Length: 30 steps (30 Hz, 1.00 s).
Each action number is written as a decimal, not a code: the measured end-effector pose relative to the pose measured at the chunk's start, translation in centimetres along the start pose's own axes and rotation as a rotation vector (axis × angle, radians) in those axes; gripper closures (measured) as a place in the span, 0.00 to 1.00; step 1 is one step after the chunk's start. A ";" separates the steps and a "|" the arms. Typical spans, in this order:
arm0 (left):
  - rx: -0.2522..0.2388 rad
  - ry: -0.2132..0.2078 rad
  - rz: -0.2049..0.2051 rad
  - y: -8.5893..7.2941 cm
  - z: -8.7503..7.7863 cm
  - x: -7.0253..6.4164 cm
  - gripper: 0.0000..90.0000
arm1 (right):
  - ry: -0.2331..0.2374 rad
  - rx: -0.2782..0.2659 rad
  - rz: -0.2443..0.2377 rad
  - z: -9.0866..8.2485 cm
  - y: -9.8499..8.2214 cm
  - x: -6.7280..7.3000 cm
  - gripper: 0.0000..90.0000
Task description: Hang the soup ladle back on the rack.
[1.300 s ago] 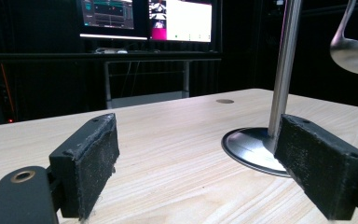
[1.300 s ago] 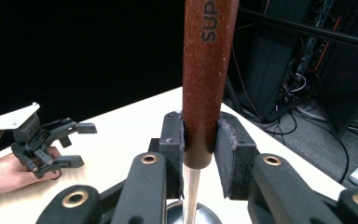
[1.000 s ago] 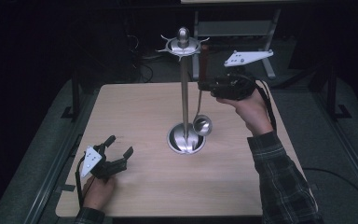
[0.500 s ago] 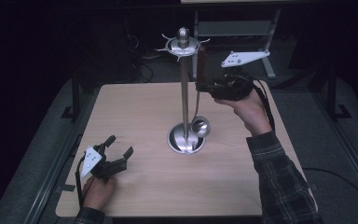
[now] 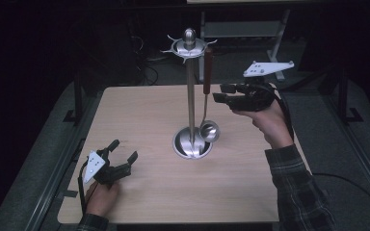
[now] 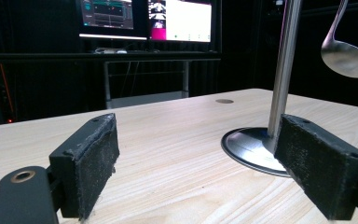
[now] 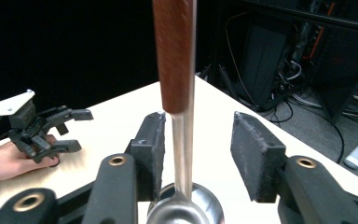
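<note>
Between parted fingers (image 7: pixel 254 156), free ladle (image 7: pixel 179 107).

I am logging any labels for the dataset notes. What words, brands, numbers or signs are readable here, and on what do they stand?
None can be read.
Two monitors behind the table in the left gripper view: lit windows, text too small and blurred to read.
Ladle, stand, left gripper, right gripper: no markings visible.
</note>
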State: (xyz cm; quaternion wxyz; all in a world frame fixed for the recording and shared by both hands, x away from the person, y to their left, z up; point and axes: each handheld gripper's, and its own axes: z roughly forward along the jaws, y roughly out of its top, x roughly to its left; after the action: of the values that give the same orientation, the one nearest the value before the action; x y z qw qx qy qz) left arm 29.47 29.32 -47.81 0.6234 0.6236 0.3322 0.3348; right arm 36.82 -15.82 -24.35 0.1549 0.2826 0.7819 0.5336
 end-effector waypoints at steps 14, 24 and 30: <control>-0.003 0.003 -0.001 0.0 0.0 0.0 0.15 | -0.052 0.014 0.051 -1.7 -4.2 -1.1 0.43; 0.000 0.008 0.001 0.0 -0.1 0.1 0.15 | -0.089 0.038 0.095 -2.0 -8.6 -1.7 0.30; -0.006 0.008 -0.004 0.0 -0.1 0.1 0.15 | -0.101 0.032 0.110 -2.0 -11.3 -1.7 0.23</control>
State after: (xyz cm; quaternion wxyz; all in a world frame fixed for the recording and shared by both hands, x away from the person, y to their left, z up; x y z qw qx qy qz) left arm 29.44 29.44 -47.84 0.6245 0.6198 0.3350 0.3370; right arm 33.99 -21.41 -34.06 0.1600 0.3540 0.7649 0.5138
